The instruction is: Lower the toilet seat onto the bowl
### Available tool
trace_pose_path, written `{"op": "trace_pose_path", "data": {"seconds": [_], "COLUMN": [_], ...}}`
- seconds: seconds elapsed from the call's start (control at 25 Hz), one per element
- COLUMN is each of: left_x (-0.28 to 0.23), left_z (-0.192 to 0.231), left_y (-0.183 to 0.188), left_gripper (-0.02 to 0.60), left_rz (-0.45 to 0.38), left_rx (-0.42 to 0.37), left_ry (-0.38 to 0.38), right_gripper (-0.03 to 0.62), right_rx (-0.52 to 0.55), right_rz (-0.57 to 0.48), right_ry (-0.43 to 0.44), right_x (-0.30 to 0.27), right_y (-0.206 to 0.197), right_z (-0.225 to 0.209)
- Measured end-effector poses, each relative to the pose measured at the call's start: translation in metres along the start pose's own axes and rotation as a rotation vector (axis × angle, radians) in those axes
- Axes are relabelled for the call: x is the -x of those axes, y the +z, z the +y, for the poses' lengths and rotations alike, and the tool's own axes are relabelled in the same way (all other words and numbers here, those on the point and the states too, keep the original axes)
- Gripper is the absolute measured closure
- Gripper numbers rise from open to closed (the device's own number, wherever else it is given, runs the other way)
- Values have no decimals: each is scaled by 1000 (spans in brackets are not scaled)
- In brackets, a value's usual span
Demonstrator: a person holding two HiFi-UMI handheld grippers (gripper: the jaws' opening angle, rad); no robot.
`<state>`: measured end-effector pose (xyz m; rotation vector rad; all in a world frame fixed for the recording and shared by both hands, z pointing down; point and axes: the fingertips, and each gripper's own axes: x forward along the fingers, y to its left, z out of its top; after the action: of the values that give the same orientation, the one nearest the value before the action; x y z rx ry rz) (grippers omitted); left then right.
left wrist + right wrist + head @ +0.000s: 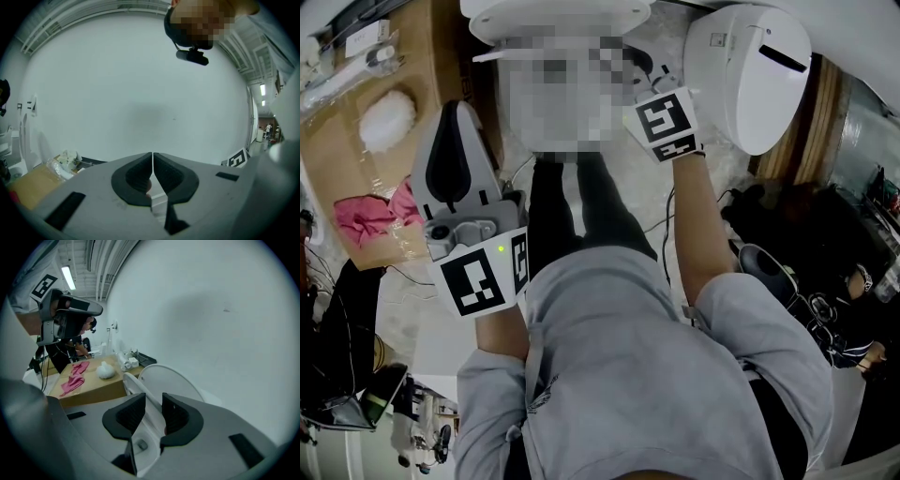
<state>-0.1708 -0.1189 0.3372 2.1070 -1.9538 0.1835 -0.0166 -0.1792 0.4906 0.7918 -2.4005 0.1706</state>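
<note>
Gripping the seat (132, 383) by its free rim with the right gripper (153, 401), jaws pressed onto the white edge from both sides. Holding it raised and tilted, just in front of the lid (173, 380), itself leaning further back toward the wall (211, 310). Taking the rim rather than the hinge end, probably for leverage and a controlled descent instead of a drop. Cannot make out the bowl clearly in any view; judging by the task, somewhere below the seat.

Holding the left gripper (153, 159) out of the work: jaws clenched on nothing, aimed at bare wall, lifted at the person's left side in the head view, likely so as not to foul the swing.

Off to one side of the toilet, a box (89, 385) with a pink cloth (75, 376) on top, well apart and no part of this.

Lowering apparently not yet done. Next, calls for a slow arc downward with a firm grip right up to contact.
</note>
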Motion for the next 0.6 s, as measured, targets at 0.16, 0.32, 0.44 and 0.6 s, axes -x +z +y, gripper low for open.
{"op": "trace_pose_path", "data": {"seconds": [0.16,0.32,0.44,0.6], "left_x": [9,18,19,23], "left_z": [-4,-8,-9,-13], "left_y": [-5,-7,-8,-13], "left_gripper": [580,580,580,580], "left_rz": [0,-2,0,6], "left_rx": [0,-2,-3,-3], "left_ry": [-4,-4,-5,-5], "right_gripper": [494,494,494,494], "right_rx": [4,5,6,10], "right_rz": [0,7,13,17], "right_ry": [1,8,12,22], "right_x": [6,13,17,22], "right_y": [-6,-13,-18,-25], "right_z": [10,22,28,37]}}
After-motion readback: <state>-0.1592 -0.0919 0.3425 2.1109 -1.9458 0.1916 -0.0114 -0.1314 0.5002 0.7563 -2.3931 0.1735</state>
